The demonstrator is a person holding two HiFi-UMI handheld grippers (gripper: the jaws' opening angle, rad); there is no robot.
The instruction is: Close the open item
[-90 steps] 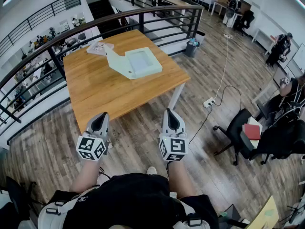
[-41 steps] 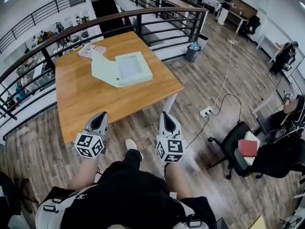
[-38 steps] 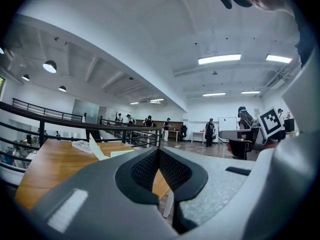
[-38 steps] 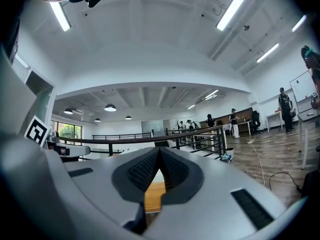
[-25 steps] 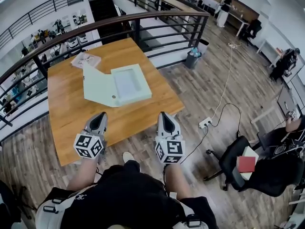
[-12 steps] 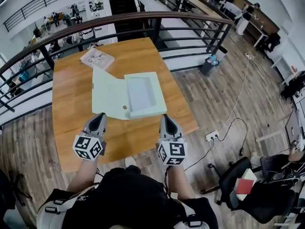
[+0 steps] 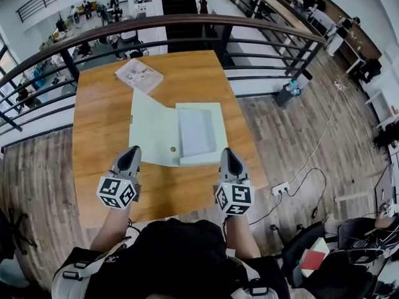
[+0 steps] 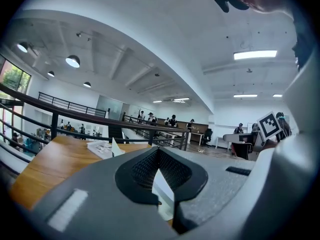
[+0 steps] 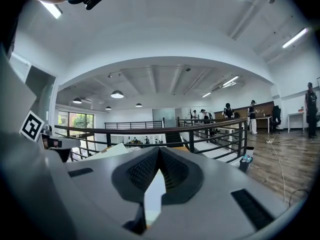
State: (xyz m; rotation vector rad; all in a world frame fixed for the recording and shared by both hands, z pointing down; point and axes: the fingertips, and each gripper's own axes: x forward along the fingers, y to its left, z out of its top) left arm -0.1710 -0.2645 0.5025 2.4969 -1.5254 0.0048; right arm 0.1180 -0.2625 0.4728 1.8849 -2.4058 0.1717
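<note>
**Both grippers parked at the box, nothing grabbed**

Head view: the pale green box (image 7: 199, 129) lies open and flat on the wooden table (image 7: 100, 136), lid flopped out to the left, tray on the right. My left gripper (image 7: 133, 149) sits at the lid's near-left corner and my right gripper (image 7: 229, 151) at the tray's near-right corner, so the box is straight ahead and between the two. Both point away from me, towards the railing (image 7: 187, 22). I can't see either one touching the box from up here. A booklet (image 7: 138, 75) lies past the box at the far-left corner of the table.

Left gripper view: the left gripper (image 8: 159, 156) has its jaws pressed together at the tips with nothing pinched. A pale sliver of the box (image 8: 162, 191) shows through the gap lower down, so it's in front and below. The booklet (image 8: 102, 148) is off to the left.

Right gripper view: same deal, the right gripper (image 9: 159, 154) has its tips together and is empty, with the box (image 9: 152, 194) peeking through underneath.
</note>
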